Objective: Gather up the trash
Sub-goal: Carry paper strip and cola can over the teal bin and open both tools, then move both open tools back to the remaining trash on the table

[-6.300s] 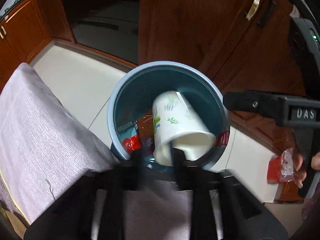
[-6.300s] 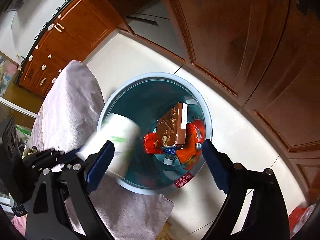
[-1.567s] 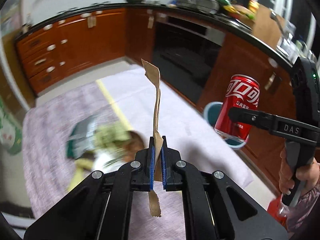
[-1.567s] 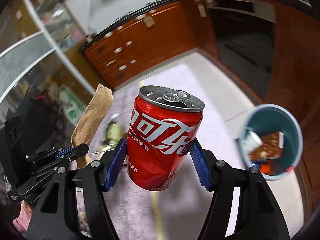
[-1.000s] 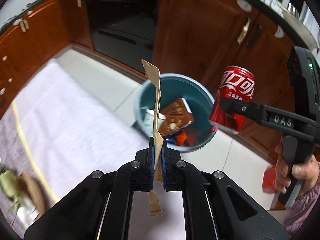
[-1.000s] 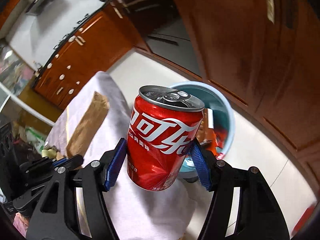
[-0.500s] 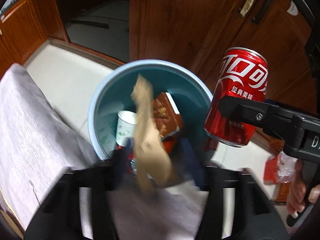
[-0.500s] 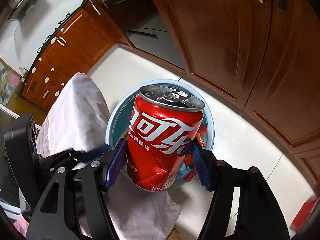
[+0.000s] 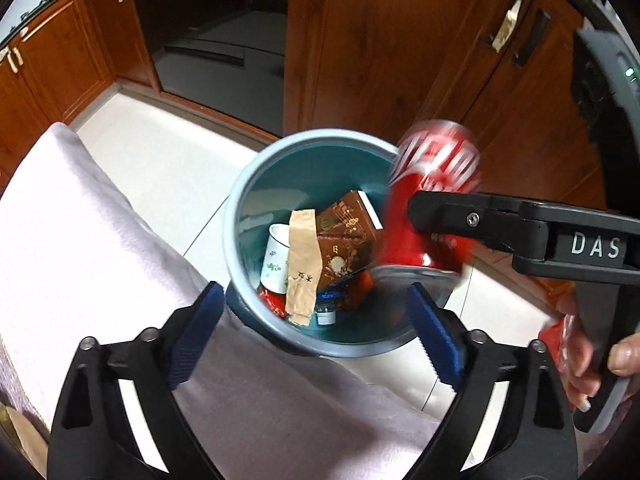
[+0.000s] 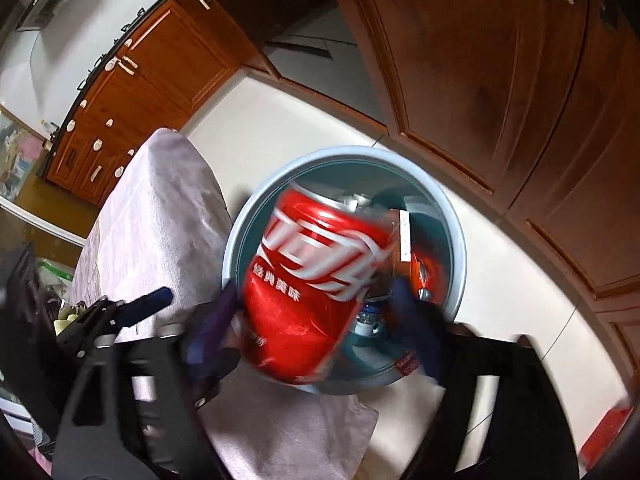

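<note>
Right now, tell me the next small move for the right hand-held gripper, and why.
Probably open the right hand-held gripper wide and let the can drop. The can is tilted and motion-blurred between its fingers, directly above the bin. The left hand-held gripper is open, and its paper strip lies in the bin.

One red can (image 9: 434, 200), one bin (image 9: 256, 168) (teal inside), one paper cup (image 9: 276, 258), one brown box (image 9: 346, 240), one paper strip (image 9: 304, 264), two claws (image 9: 316, 340) (image 10: 316, 324).

The left gripper (image 9: 316, 328) hangs with its blue-padded fingers (image 9: 195, 332) spread wide and nothing between them. The right gripper (image 10: 316, 320) is blurred, its jaws apart, and bare fingertips (image 9: 624, 356) curl round its handle
</note>
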Demonstrator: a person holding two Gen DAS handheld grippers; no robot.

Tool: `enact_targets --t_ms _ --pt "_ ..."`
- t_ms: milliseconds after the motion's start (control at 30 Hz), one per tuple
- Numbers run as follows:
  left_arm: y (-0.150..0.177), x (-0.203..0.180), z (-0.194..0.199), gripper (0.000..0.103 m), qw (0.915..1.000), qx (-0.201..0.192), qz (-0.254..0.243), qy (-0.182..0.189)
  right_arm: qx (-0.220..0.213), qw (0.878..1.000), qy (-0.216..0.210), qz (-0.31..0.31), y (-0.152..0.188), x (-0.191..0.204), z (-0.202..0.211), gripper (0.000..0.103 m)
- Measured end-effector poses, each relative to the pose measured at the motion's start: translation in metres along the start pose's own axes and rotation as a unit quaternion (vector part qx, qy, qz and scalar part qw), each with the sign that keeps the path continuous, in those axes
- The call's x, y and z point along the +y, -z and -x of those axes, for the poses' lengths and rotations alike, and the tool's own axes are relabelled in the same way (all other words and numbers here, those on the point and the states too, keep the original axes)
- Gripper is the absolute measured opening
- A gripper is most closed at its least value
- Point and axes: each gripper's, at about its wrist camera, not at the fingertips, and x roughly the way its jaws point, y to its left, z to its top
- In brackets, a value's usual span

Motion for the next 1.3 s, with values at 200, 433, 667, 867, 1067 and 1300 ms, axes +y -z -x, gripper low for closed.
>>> enact_targets --t_ms 200,433,667,867,1067,1300 --pt "0.004 0.007 0.015 0.099 0.9999 -0.009 0.013 0.004 -0.008 1.0 0.005 -0.008 0.001 0.004 0.007 0.085" --pt "0.015 0.009 0.035 0.099 0.9996 -0.018 0.023 0.004 -0.002 1.0 0.015 -0.006 0.009 0.012 0.012 0.09" --pt "0.031 0.017 0.063 0.099 0.9989 -0.032 0.033 0.0 -0.004 1.0 0.017 0.007 0.019 0.03 0.023 0.09" --pt "0.056 0.038 0.096 0.099 0.9972 -0.051 0.053 -0.016 -0.006 1.0 0.007 0.024 0.032 0.058 0.03 0.09" --pt "0.086 0.067 0.131 0.099 0.994 -0.066 0.078 -0.038 -0.002 0.999 -0.008 0.05 0.052 0.099 0.034 0.09" --pt "0.124 0.101 0.174 0.099 0.9869 -0.089 0.112 -0.075 0.015 0.994 -0.029 0.101 0.081 0.164 0.03 0.09"
